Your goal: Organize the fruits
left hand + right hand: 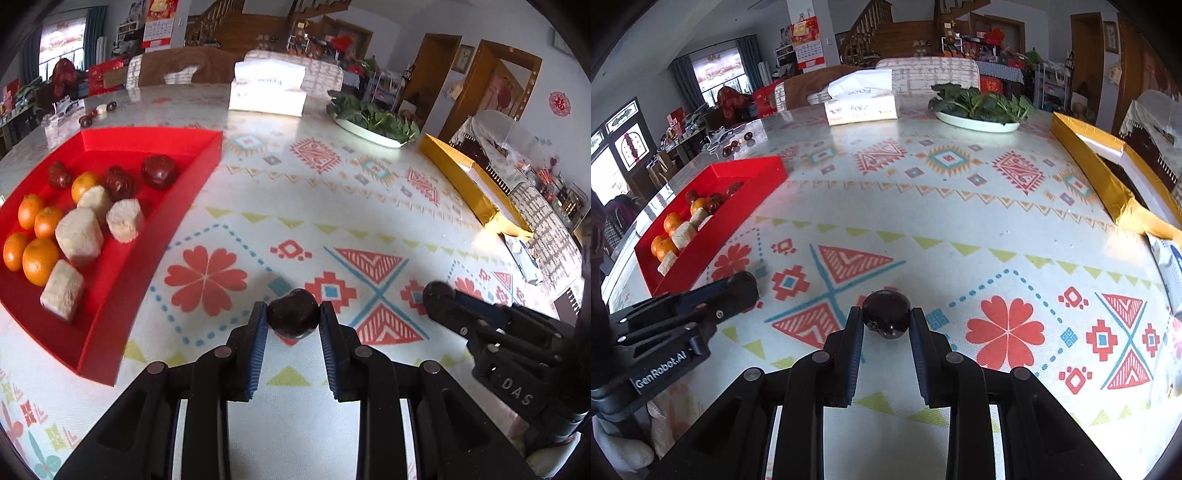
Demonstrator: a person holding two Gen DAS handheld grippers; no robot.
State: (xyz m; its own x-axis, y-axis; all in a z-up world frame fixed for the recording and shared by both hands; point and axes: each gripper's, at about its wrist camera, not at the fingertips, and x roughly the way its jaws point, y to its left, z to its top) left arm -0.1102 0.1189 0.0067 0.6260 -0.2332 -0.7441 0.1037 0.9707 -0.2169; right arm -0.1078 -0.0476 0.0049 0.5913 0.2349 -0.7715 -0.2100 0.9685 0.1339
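The left claw [293,314] is clamped on a dark red date [293,313], its blue pads [260,345] pressing the fruit from both sides just above the patterned tablecloth [295,192]. The right claw [886,319] grips a second date [886,314] the same way. Both claws tilt downward toward the cloth, side by side and near each other. Each shows in the other's view only as a black linkage ending in a dark rounded tip, so the fruit it carries is hard to make out from there.

Off to the left sits a red tray [155,136], its near corner cut off at the edge of the left view. It holds oranges [40,260], pale cream chunks [79,236] that I cannot name with any certainty, and more dates [159,171] toward the back. In the right view the tray's wall hides much of that pile.

Farther off are a tissue box [862,107] and a plate of leafy greens [979,101]. A long gold box [1089,162] lies along the right edge of the table, partly cropped. A few small dark fruits [738,142] lie loose near the far left corner, too tiny to tell apart.
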